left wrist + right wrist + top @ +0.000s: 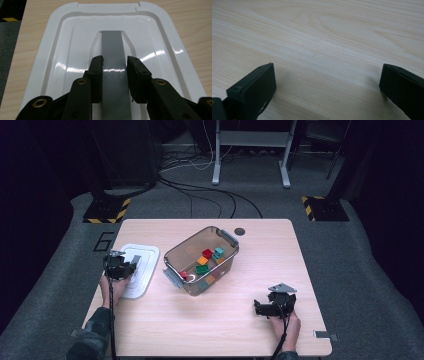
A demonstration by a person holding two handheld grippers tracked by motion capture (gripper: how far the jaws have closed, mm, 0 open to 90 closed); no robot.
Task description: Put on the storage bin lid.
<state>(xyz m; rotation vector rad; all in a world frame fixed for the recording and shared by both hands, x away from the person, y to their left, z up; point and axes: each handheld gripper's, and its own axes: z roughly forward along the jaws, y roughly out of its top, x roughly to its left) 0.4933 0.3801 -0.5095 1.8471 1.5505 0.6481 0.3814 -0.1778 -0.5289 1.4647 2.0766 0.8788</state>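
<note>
Left tongs [114, 66] clenched on grey handle strip [113, 50] of white lid [62, 50], lying flat on worktop [215, 320] at 9 o'clock of open bin [201, 261]. Right tongs [327, 82] released, idle at 4 o'clock. Lid gripped; lifting and closing left.

My pale wooden table [165, 320] stands on grey carpet [350, 255] in a dim room, with black cables [210, 195] trailing across the floor toward a grey metal frame [250, 150] and two yellow-and-black striped bases [106, 211] beyond the far edge.
</note>
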